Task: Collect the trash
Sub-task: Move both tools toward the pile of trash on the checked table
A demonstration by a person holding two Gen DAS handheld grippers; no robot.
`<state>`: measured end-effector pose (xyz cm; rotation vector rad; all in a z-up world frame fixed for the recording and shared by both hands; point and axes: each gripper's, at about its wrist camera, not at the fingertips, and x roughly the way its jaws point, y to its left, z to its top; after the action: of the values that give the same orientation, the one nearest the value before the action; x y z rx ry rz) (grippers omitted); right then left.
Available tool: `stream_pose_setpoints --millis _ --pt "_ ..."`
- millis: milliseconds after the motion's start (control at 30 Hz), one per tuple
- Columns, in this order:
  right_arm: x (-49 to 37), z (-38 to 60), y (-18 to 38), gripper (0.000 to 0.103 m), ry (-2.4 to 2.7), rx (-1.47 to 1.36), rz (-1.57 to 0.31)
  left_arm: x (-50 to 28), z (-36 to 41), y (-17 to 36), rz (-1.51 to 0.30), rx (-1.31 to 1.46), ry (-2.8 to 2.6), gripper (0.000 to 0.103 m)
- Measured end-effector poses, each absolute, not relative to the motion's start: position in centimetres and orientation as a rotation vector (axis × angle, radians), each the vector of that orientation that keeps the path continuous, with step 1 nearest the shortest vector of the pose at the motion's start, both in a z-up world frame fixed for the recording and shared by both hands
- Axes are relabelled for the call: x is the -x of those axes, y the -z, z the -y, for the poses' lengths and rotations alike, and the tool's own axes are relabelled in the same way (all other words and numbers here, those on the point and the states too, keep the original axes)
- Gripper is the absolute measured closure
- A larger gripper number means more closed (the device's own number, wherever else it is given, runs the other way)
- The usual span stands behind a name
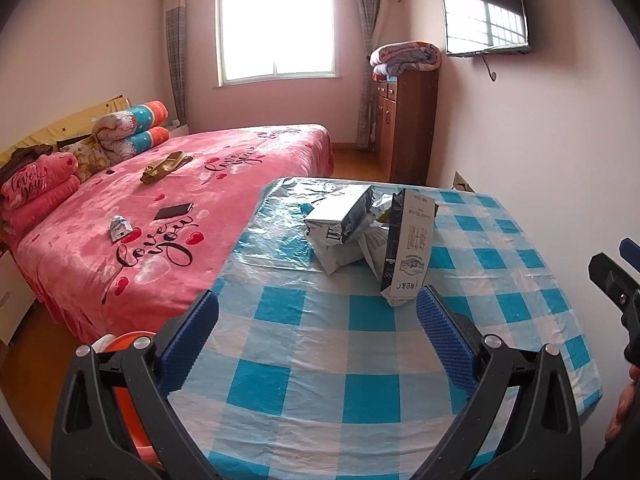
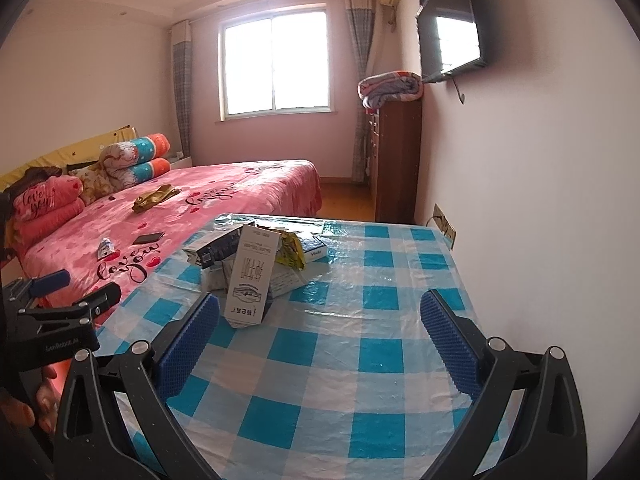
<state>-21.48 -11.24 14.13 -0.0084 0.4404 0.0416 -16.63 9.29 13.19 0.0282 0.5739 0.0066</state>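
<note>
Showing only rightward: yellow wrapper (image 2: 291, 249)

Crumpled empty cartons (image 1: 360, 232) (image 2: 256, 268) lie heaped on the checkered table (image 1: 320, 360) (image 2: 360, 360).

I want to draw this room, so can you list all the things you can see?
Crumpled cartons and wrappers: several, white, dark blue, yellow; piled on table.
Checked plastic tablecloth: one, blue-white; covers table.
Fleece bedspread: one, pink; on bed.
Phone: one, black; on bed.
Small wrapper: one, white-blue; on bed.
Wall television: one, black.
Wooden cabinet: one, brown; folded quilt on top.
Left gripper: open, blue pads.
Right gripper: open, blue pads.
</note>
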Motion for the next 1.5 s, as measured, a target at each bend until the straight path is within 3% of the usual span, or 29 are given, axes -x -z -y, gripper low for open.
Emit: stream_pose_setpoints --millis 1500 --pt "18.5 10.4 -11.2 0.004 -0.131 -0.038 -0.542 14.4 -10.4 -10.5 -0.643 -0.042 -0.076 0.004"
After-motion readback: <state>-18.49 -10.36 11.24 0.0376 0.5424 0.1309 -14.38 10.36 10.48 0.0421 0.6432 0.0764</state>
